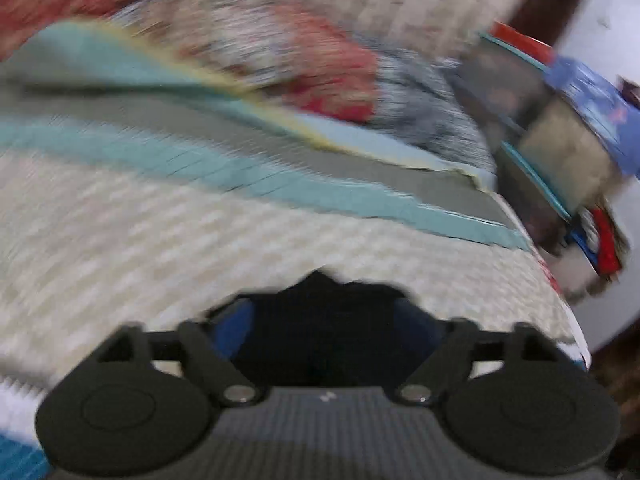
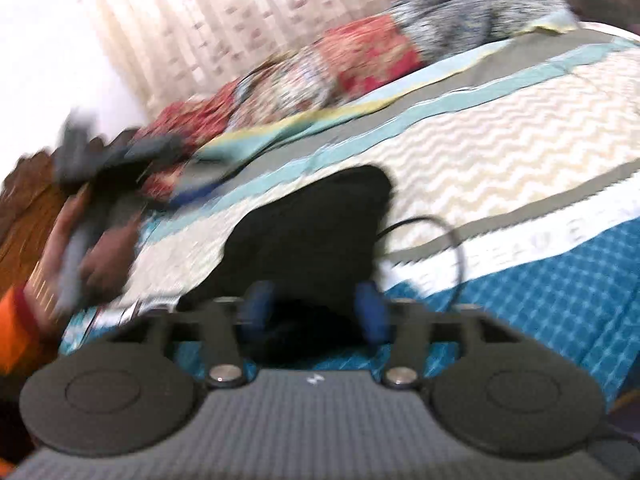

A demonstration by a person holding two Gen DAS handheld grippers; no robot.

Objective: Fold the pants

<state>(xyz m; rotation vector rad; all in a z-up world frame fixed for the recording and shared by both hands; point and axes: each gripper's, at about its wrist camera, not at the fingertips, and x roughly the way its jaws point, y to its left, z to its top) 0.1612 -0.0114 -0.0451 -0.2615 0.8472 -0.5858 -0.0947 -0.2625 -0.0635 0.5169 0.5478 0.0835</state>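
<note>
Both views are motion-blurred. In the right wrist view, the right tongs (image 2: 316,312) show two blue fingertips (image 2: 372,312) set apart, with dark cloth of the pants (image 2: 308,232) between and ahead of them; whether the pads press the cloth cannot be told. The pants lie as a black mass on the bed (image 2: 500,152), reaching from the tongs across the blue checked band onto the cream chevron area. A thin black cable (image 2: 448,232) loops just beside the pants' right edge. At the left of this view, a hand (image 2: 100,256) holds the other tool, too blurred to read. In the left wrist view, the left tongs (image 1: 324,320) sit low in frame; one blue fingertip (image 1: 236,332) shows at the left, and black fabric fills the gap, so the opening and grip cannot be told. Beyond lies the chevron bedcover with teal and grey stripes. Farther back, a red patterned cloth pile (image 1: 320,76) and a grey speckled one (image 1: 432,112) rest on the bed. A curtain (image 2: 224,16) hangs behind.
</note>
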